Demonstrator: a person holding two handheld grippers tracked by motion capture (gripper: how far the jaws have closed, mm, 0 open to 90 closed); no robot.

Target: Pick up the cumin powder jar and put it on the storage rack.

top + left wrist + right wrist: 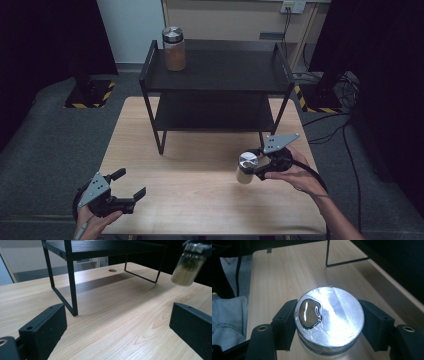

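Left tongs (131, 185) gape low; right tongs (255, 165) clamp shut, raised.

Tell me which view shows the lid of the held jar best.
The right gripper view: the silver lid sits close up between the right gripper pads, its small window visible. The high view shows it small and glinting; in the left gripper view the jar is blurred, its lid cut off.

One camera hangs high on the person's side, facing forward and down over the whole table (200, 195), with the shelf (216, 85) at its far end. The left gripper view sits low near the tabletop, looking up along it at the shelf (72, 277) legs. The right gripper view looks steeply down, close on a jar (329, 317), the shelf (342, 261) foot beyond. All share table and shelf.
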